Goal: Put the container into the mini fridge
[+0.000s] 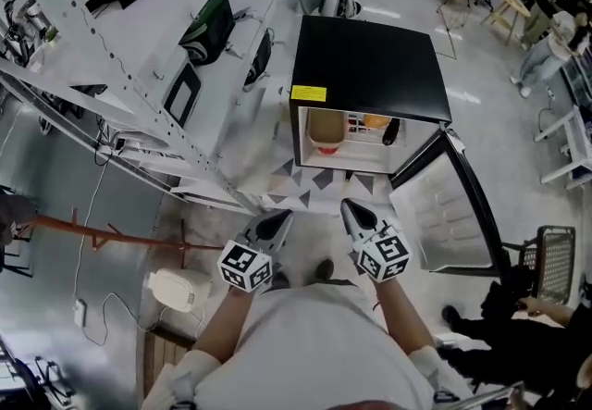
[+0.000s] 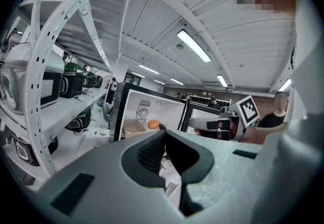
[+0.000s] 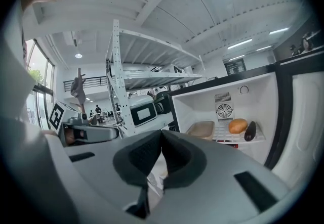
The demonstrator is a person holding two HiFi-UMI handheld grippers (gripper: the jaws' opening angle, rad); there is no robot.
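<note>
The black mini fridge (image 1: 370,66) stands on the floor in front of me with its door (image 1: 449,214) swung open to the right. A tan container (image 1: 324,128) sits on the shelf inside at the left, also seen as the container (image 2: 134,127) and the container (image 3: 201,129). My left gripper (image 1: 282,214) and right gripper (image 1: 347,205) hover side by side short of the fridge opening, apart from it. Both are shut with nothing between the jaws, as the left gripper (image 2: 164,134) and the right gripper (image 3: 161,134) show close up.
An orange round item (image 1: 375,121) and a dark item (image 1: 391,131) lie on the same shelf, right of the container. A white metal rack (image 1: 139,93) with appliances runs along the left. A person (image 1: 518,325) sits at the lower right beside a black basket (image 1: 555,260).
</note>
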